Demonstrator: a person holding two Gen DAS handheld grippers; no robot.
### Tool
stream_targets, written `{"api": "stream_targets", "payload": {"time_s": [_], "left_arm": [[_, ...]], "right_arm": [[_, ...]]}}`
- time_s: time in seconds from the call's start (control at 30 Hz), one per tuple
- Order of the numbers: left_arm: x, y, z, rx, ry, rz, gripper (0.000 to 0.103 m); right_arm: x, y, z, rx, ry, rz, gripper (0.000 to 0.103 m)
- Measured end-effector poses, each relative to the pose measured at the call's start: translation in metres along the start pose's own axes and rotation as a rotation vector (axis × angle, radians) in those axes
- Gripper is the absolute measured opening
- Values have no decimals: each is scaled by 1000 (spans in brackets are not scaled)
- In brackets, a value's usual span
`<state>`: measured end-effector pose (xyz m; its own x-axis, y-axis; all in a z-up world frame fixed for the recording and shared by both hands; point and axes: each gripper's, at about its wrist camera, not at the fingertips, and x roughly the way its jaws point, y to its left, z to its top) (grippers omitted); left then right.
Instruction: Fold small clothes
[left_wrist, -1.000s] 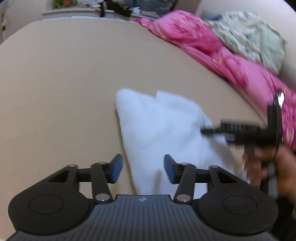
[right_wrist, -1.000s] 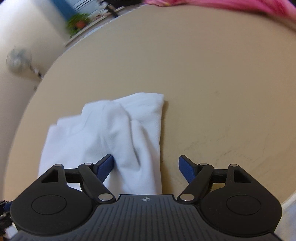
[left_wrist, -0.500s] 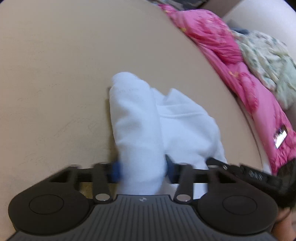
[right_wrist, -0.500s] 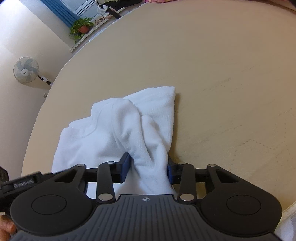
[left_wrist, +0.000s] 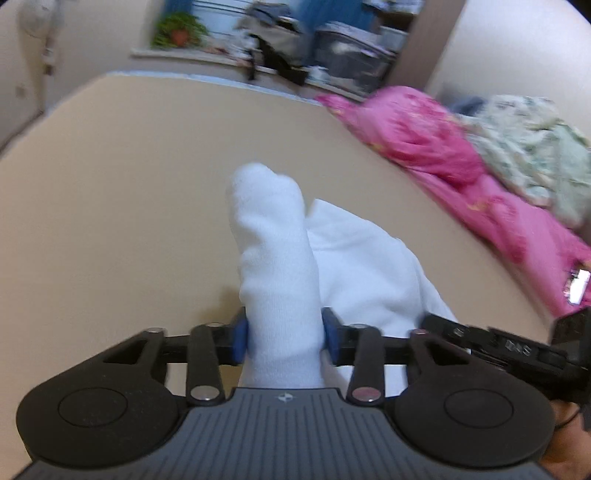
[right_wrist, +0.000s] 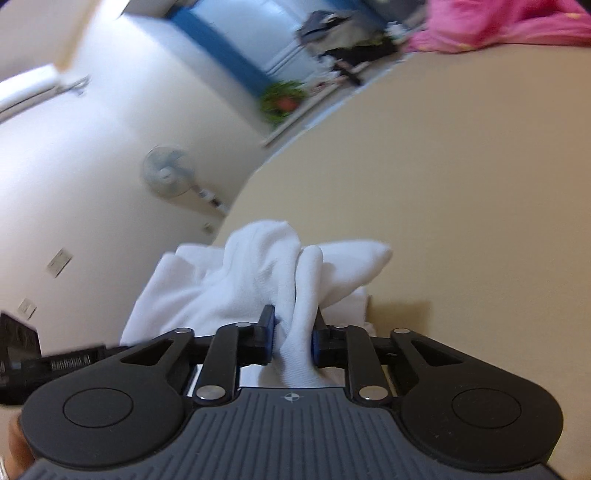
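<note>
A small white garment (left_wrist: 273, 236) lies bunched on the beige table (left_wrist: 129, 184), its near edge raised off the surface. My left gripper (left_wrist: 285, 339) has a thick fold of it between its blue pads, which touch the cloth on both sides while the jaws are opening. In the right wrist view, my right gripper (right_wrist: 293, 339) pinches another fold of the white garment (right_wrist: 255, 266), and its jaws are closing. The right gripper's black body (left_wrist: 498, 347) shows at the lower right of the left wrist view. The left one (right_wrist: 55, 365) shows at the lower left of the right wrist view.
A pink cloth (left_wrist: 424, 147) and a pale floral cloth (left_wrist: 535, 147) are heaped along the table's far right side. Behind the table is a cluttered sill with a potted plant (left_wrist: 177, 33). A standing fan (right_wrist: 166, 173) is by the wall. Bare tabletop (right_wrist: 461, 184) stretches beyond the garment.
A second ago both grippers were open over the flat garment. Both have since closed on folds at its near edge and lifted them, and both views now look higher into the room.
</note>
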<state>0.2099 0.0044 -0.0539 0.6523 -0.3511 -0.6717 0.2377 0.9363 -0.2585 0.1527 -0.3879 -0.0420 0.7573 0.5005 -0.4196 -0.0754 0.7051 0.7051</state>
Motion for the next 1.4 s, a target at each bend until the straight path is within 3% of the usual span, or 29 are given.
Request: {"api": "stream_targets", "payload": {"time_s": [0.07, 0.13, 0.23, 0.37, 0.47, 0.5, 0.57, 0.6, 0.63, 0.77, 0.83, 0.9, 1.0, 1.07, 1.17, 1.27, 1.3, 1.33, 1.37, 1.4], "left_arm": [[-7, 30, 3, -36, 20, 105, 56], [-18, 47, -2, -49, 36, 127, 56], [-34, 66, -28, -41, 45, 124, 59], [-19, 96, -82, -168, 136, 82, 60], [8, 103, -112, -258, 242, 26, 58], [13, 103, -116, -269, 265, 17, 47], [13, 96, -115, -213, 250, 29, 34], [11, 92, -115, -185, 243, 33, 32], [8, 91, -115, -168, 236, 34, 31], [2, 80, -117, -101, 228, 76, 35], [-4, 69, -114, -67, 194, 96, 35], [-9, 62, -118, -38, 179, 96, 35], [-10, 61, -122, -21, 202, 113, 35], [-5, 62, -125, -14, 235, 132, 35], [-8, 62, -129, 4, 243, 155, 36], [-24, 52, -128, 61, 208, 197, 41], [-32, 48, -128, 73, 188, 208, 48], [-41, 44, -128, 83, 166, 218, 55], [-53, 38, -128, 94, 137, 235, 70], [-64, 33, -129, 101, 104, 254, 84]], "right_arm": [[15, 7, -4, -35, 15, -100, 41], [22, 1, -8, -42, 29, -202, 47], [23, -7, -14, 30, 94, -166, 48], [32, -4, -40, 35, 246, -136, 61], [45, 0, -60, -22, 347, -184, 60], [47, 0, -64, -41, 355, -202, 58], [46, -2, -66, -46, 361, -192, 35], [44, -3, -65, -36, 364, -165, 13], [40, 0, -63, -35, 344, -155, 9], [23, 1, -64, -109, 332, -204, 11], [21, 7, -67, -152, 324, -247, 26], [21, 9, -69, -160, 324, -241, 26], [24, 8, -76, -205, 346, -292, 26], [29, 3, -82, -213, 384, -346, 31], [18, 7, -83, -234, 360, -414, 34], [-6, 25, -82, -262, 281, -459, 34], [-16, 34, -81, -280, 248, -466, 37], [-25, 42, -81, -296, 215, -467, 47], [-34, 50, -81, -313, 180, -466, 55], [-45, 60, -83, -336, 133, -465, 71]]}}
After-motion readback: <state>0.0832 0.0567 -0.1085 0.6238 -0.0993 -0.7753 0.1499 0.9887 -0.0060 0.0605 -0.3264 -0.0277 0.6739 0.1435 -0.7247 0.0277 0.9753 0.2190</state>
